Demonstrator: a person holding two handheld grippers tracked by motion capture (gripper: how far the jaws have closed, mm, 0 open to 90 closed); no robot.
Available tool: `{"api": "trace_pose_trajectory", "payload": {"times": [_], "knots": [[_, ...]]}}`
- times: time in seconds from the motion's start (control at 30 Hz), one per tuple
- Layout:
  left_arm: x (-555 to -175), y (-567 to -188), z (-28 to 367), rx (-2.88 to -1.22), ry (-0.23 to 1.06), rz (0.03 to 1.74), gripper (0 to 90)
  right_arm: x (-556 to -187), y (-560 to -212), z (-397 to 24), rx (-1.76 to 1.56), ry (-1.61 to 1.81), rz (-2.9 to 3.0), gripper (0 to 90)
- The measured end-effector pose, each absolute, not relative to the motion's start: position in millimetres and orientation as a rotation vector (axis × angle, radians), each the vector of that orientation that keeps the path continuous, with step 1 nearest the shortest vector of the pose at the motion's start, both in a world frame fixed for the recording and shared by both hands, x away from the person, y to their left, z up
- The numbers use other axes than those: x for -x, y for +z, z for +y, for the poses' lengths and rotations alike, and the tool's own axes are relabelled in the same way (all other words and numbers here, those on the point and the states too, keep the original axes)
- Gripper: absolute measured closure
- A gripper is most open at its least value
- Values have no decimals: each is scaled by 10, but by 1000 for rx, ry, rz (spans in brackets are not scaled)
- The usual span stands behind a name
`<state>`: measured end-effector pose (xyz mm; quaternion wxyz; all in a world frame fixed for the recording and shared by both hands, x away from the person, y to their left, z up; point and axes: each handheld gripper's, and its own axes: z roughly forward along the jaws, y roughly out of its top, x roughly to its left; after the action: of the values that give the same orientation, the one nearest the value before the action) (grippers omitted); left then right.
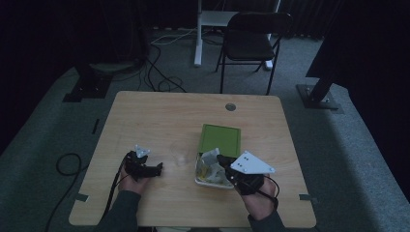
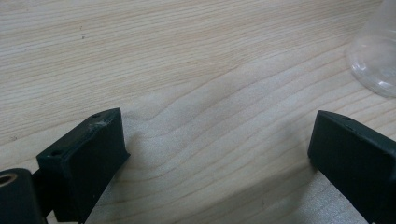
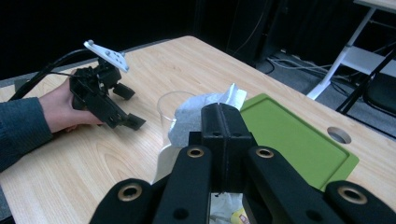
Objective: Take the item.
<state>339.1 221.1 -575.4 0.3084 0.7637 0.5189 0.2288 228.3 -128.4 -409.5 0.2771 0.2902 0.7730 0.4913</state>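
Resting low on the wooden table (image 1: 159, 116), lower left of the high view, the left gripper (image 1: 155, 169) lies in a hand (image 1: 129, 181), jaws spread wide around bare wood; a clear cup (image 1: 180, 155) stands just right of it; at lower centre-right, the right gripper (image 1: 221, 160) reaches over a white tray (image 1: 208, 183), jaws pressed together on crumpled white paper (image 3: 196, 112); a green lid (image 1: 221, 139) lies just above the tray.

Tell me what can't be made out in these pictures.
- White tray contents: high view too dim and small; in the right gripper view the right gripper covers them.
- Whether those shut jaws pinch the tissue: hidden behind them.
- Clear cup: cut off by the left gripper view's edge.
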Motion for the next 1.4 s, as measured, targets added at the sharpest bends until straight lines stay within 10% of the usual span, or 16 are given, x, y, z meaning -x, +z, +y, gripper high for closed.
{"api": "trace_pose_trajectory", "payload": {"times": [1.4], "knots": [[-3391, -5754, 2211, -2019, 605, 1372, 48, -2424, -4022, -858, -668, 1341, 2108, 900]]}}
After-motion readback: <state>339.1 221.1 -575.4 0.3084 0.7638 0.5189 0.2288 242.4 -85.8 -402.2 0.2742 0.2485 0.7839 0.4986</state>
